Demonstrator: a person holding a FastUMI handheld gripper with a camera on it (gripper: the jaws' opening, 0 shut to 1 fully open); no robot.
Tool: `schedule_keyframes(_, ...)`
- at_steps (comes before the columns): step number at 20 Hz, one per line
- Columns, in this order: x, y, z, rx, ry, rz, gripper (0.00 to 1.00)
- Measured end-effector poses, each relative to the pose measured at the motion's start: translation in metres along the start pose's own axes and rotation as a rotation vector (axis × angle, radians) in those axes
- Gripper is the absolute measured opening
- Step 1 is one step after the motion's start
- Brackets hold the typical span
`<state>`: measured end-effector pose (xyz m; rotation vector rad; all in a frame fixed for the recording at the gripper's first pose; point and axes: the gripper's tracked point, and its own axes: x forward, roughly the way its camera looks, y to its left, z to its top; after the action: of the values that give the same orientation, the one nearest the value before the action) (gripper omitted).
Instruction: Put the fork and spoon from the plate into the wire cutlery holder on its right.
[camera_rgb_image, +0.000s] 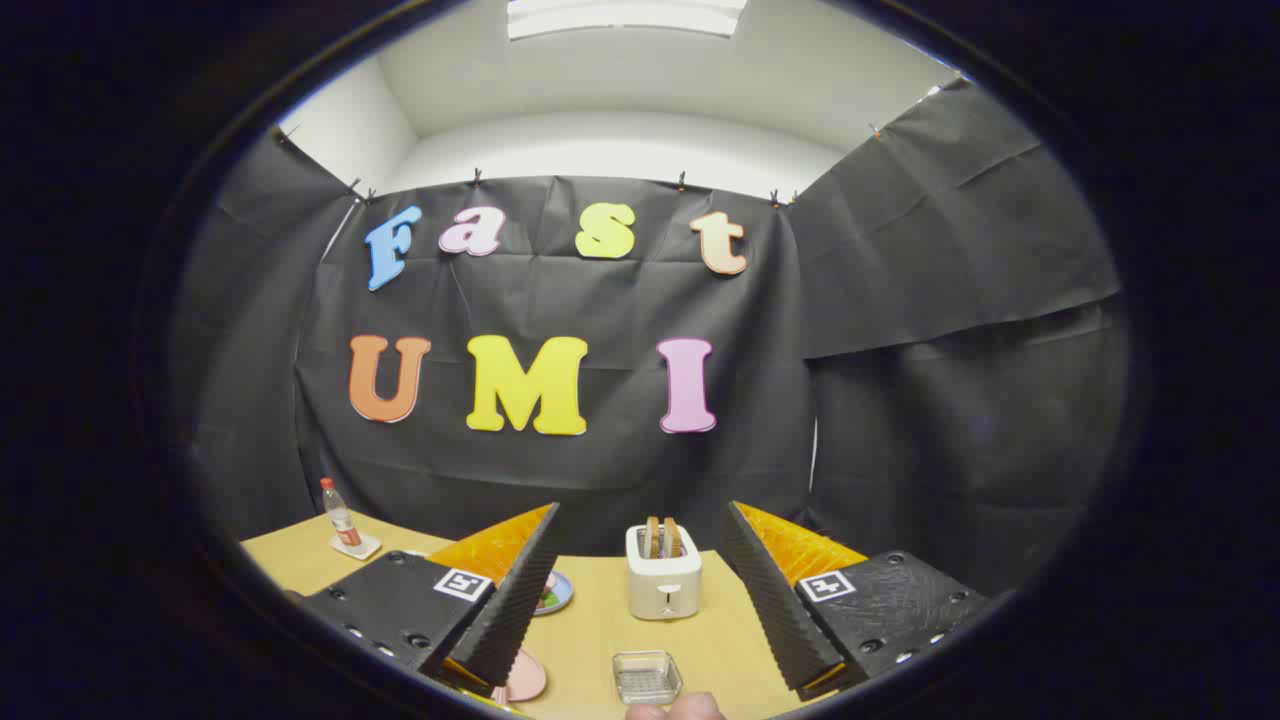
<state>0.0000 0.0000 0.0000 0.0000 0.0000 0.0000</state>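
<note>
Hand-held gripper (640, 600): fingers wide apart, holding nothing, high over the desk (720, 640).
Toaster (663, 583): straight ahead, between the fingers.
Wire cutlery holder (646, 676): just in front of the toaster.
Plate (524, 677): left of the toaster; fork and spoon cannot be made out.
Tip: it should tilt down and find the fork first.

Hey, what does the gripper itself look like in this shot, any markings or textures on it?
The gripper has two wedge-shaped jaws with ribbed, sawtooth inner faces. Each sits on a black, rough-textured block studded with round screw heads. A square black-and-white tag marks each block, the left marker and the right marker. The jaws stand open, with a white toaster beyond them.
</note>
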Motion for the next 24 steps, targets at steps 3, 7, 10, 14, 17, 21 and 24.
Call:
schedule_keyframes(3,0.0,0.003,0.004,-0.001,-0.007,0.009,0.95)
schedule_keyframes(7,0.002,0.005,-0.001,-0.01,0.003,0.025,0.96)
schedule_keyframes(10,0.003,0.007,0.002,-0.009,0.0,0.027,0.95)
schedule_keyframes(14,0.001,0.009,0.006,-0.021,-0.01,0.031,0.95)
schedule_keyframes(17,0.001,0.011,0.005,-0.023,-0.008,0.036,0.95)
schedule_keyframes(21,-0.002,0.012,0.0,-0.019,0.005,0.042,0.95)
schedule_keyframes(24,-0.004,0.02,-0.004,-0.021,0.015,0.066,0.95)
